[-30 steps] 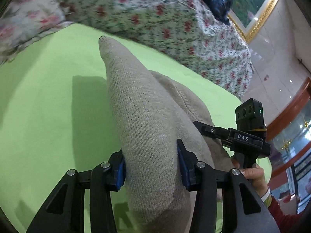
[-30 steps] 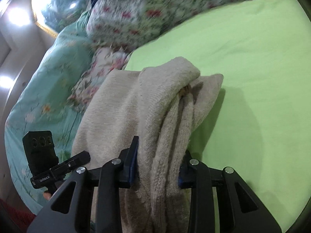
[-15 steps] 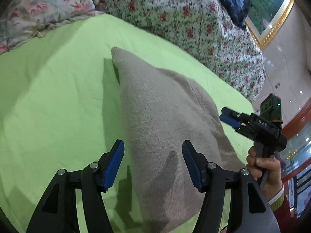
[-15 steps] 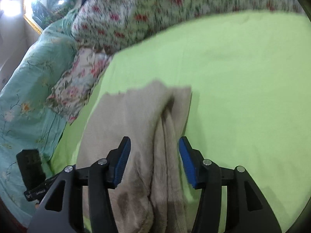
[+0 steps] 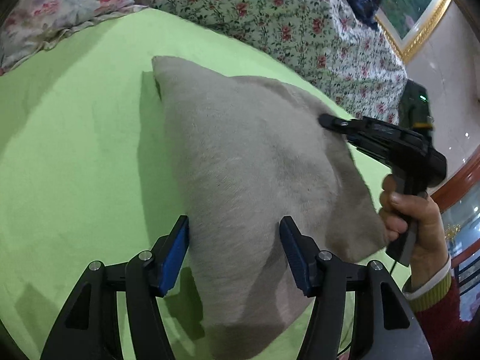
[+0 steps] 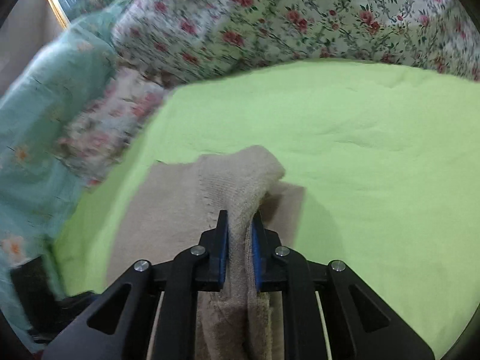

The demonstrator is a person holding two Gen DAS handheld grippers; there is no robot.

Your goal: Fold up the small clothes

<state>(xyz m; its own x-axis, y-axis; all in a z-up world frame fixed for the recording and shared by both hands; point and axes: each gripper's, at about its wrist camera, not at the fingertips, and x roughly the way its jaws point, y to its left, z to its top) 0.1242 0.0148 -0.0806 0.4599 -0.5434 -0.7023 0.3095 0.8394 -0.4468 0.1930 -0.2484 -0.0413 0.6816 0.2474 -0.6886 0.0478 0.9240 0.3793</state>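
**A:** Looking at the left side first: left gripper now spread about halfway, blue pads either side of the beige knit garment but not squeezing it; a second ago clamped on that fold, so a let-go there; barely any change in the last half second; garment lying on the green sheet, folded edge flat, floral quilt behind.

**B:** Agreed; moving right, though, a different story; right gripper pressed nearly together and pinching a raised ridge of the same knit; half a second ago standing apart around loose cloth, so jaws just been closing, fabric between them; visible in the left view too, right gripper nosing into the far edge, hand on the trigger.

**A:** So probably a regrip; one fold laid down, next one being picked up from the right side?

**B:** Seems likely; garment only partly folded, still fairly wide across the sheet; teal bedding off at the left of that view, blurred; can't tell how many layers caught in the pinch; worth watching for a stray layer dragging.
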